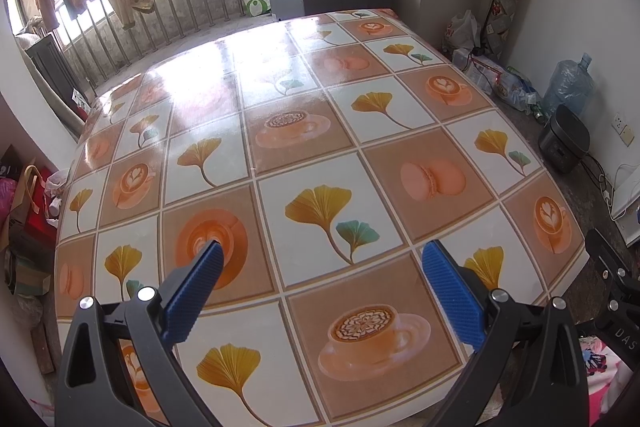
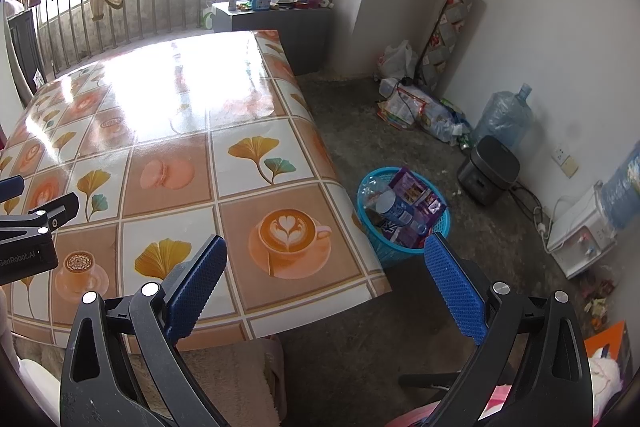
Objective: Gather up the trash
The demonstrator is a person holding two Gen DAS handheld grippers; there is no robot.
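Both hand-held grippers spread wide, gripping nothing.
Left hand-held gripper (image 1: pixel 320 283) hovers above the desk (image 1: pixel 304 131); right hand-held gripper (image 2: pixel 326 281) near the trash-filled blue basket (image 2: pixel 402 211) on the floor.

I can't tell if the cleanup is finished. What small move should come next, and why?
Probably just draw both grippers back and stop. The left gripper and right gripper are open and hold nothing, the table shows only its printed cloth, and the blue basket on the floor beside it already holds wrappers and a bottle.

Patterned table (image 1: pixel 320 147) — water jug (image 2: pixel 506 113)
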